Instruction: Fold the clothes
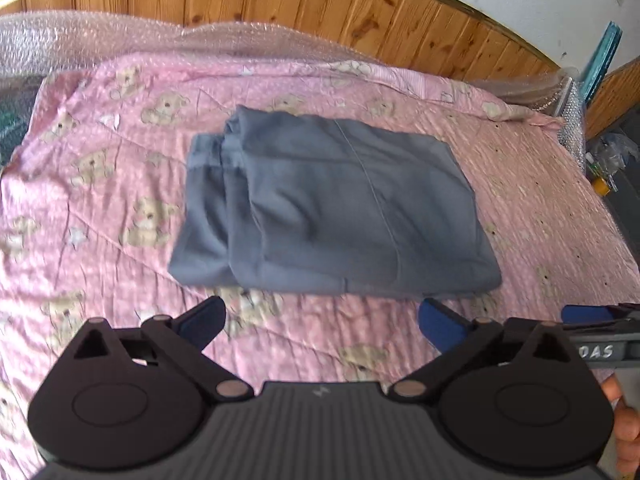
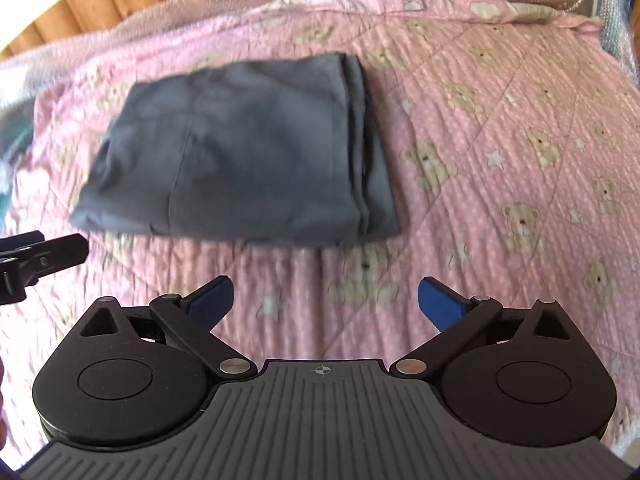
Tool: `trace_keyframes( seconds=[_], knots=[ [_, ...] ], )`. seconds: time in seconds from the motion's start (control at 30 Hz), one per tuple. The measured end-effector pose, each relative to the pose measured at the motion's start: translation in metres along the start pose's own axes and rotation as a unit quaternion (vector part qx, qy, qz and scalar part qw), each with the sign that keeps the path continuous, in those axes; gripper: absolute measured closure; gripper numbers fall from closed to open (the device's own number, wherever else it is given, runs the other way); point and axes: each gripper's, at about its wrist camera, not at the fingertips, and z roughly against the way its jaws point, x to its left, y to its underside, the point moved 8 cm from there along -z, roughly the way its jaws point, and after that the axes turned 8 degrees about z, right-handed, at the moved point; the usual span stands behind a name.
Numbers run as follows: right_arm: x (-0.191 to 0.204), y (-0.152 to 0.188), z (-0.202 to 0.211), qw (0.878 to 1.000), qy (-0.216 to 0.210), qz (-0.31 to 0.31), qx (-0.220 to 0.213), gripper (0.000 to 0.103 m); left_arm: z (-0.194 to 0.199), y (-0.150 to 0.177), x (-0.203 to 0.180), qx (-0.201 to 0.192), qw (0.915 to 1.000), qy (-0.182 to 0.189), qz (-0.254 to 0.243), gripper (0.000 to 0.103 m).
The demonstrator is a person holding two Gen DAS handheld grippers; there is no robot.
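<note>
1. Garment point(image 1: 332, 204), grey, folded into a flat rectangle; lies on the quilt, clear of both grippers, stacked layer edges on its left in the left wrist view and on its right in the right wrist view.
2. Quilt point(image 1: 532, 200), pink, teddy-bear and star print, spread over the bed under the garment.
3. Bubble wrap point(image 1: 120, 36), clear, along the quilt's far edge below wooden wall panelling point(image 1: 360, 4).
4. Left gripper point(image 1: 322, 322): jaws spread wide, nothing between them, above bare quilt near the garment's near edge.
5. Right gripper point(image 2: 324, 302): jaws likewise wide apart, empty, over bare quilt.
</note>
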Motion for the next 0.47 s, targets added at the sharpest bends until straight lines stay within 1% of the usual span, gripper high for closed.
trace_keyframes(
  seconds=[0.13,0.2,0.27,0.3,0.37,0.4,0.47],
  knots=[
    [0.006,0.003,0.01,1.0,0.006,0.009,-0.013,0.003,0.008,0.006,-0.012,0.006,0.9997,0.018,0.014,0.0],
    [0.006,0.002,0.017,1.0,0.007,0.007,-0.02,0.003,0.014,0.007,-0.02,0.005,0.9989,0.039,0.027,0.0],
    [0.005,0.001,0.022,1.0,0.009,0.004,-0.026,0.003,0.017,0.007,-0.025,0.015,0.9961,0.067,0.056,0.0],
    [0.003,0.001,0.023,1.0,0.01,0.003,-0.028,0.003,0.019,0.007,-0.027,0.017,0.995,0.074,0.066,0.0],
    [0.001,0.002,0.024,1.0,0.013,0.001,-0.028,0.003,0.022,0.008,-0.029,0.015,0.9946,0.069,0.076,0.0],
    [0.001,0.002,0.024,1.0,0.015,0.0,-0.027,0.003,0.023,0.008,-0.031,0.014,0.9954,0.061,0.072,0.0],
    [0.0,0.003,0.025,1.0,0.014,-0.002,-0.028,0.003,0.026,0.009,-0.036,0.01,0.9982,0.037,0.046,0.0]
  ],
)
